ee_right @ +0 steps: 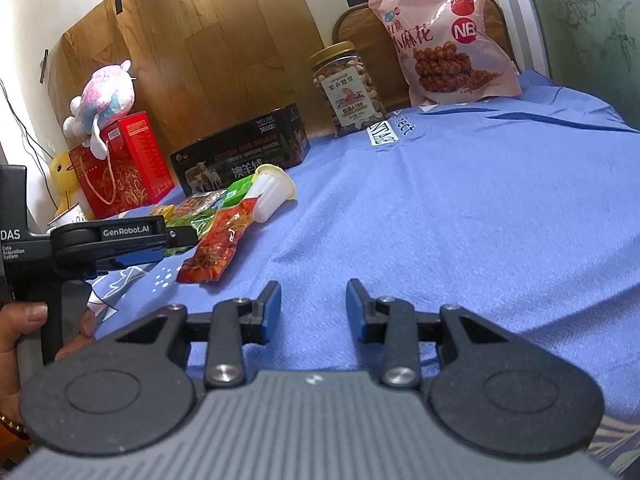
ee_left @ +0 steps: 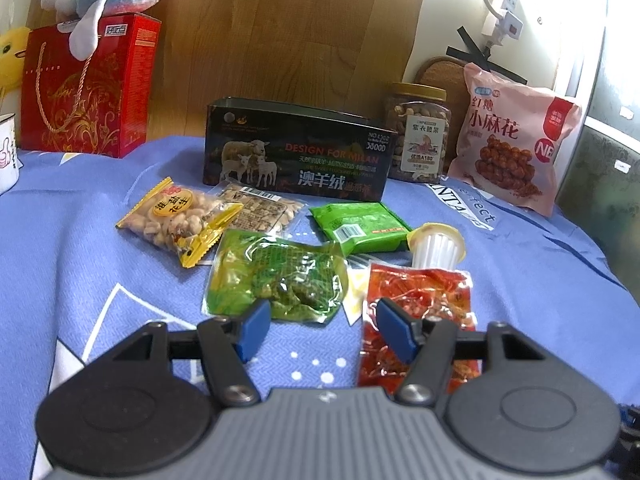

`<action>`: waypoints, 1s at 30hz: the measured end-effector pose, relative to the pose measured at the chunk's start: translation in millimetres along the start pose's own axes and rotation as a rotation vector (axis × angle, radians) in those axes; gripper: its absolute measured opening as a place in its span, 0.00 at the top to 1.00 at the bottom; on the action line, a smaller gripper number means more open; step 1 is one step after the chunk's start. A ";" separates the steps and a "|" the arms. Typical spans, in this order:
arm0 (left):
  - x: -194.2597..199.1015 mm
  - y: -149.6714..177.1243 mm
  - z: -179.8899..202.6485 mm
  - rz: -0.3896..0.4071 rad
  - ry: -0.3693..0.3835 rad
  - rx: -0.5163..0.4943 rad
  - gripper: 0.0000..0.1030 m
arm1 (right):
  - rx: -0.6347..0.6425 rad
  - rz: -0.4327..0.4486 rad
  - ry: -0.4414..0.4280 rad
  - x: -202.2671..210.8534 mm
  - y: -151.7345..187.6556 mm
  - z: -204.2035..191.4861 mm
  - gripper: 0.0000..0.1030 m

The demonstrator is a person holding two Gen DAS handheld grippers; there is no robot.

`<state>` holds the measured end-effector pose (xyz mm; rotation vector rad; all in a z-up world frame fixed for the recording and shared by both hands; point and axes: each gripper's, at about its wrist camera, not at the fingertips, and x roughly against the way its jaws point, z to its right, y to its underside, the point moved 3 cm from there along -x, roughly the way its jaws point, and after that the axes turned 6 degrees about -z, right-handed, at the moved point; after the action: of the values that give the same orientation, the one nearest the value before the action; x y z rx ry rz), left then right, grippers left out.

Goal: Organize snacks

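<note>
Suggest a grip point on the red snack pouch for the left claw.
Probably the near short edge of the red pouch, coming in low from the claw's side. The pouch lies flat on the blue cloth, its far end against the jelly cup, so only a thin sealed edge can be pinched. The left claw is open.

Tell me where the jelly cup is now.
In the left wrist view, the jelly cup lies right of centre on the blue cloth, between the green packet and the red packet.

blue cloth (ee_left: 80, 248): matt woven | red packet (ee_left: 420, 292): glossy plastic
</note>
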<state>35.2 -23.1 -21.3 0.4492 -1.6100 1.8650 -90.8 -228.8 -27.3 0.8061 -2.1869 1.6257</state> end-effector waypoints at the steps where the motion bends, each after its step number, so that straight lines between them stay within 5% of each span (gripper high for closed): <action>1: 0.1 -0.1 -0.4 0.002 0.000 0.004 0.42 | -0.001 0.000 0.000 0.0 0.0 0.0 0.62; 30: 0.5 -0.8 -1.3 0.000 0.020 0.002 0.43 | 0.020 -0.016 0.019 -1.5 -2.1 -2.8 0.62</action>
<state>35.5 -21.7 -20.6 0.4298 -1.5954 1.8652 -88.6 -226.2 -25.6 0.8077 -2.1494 1.6433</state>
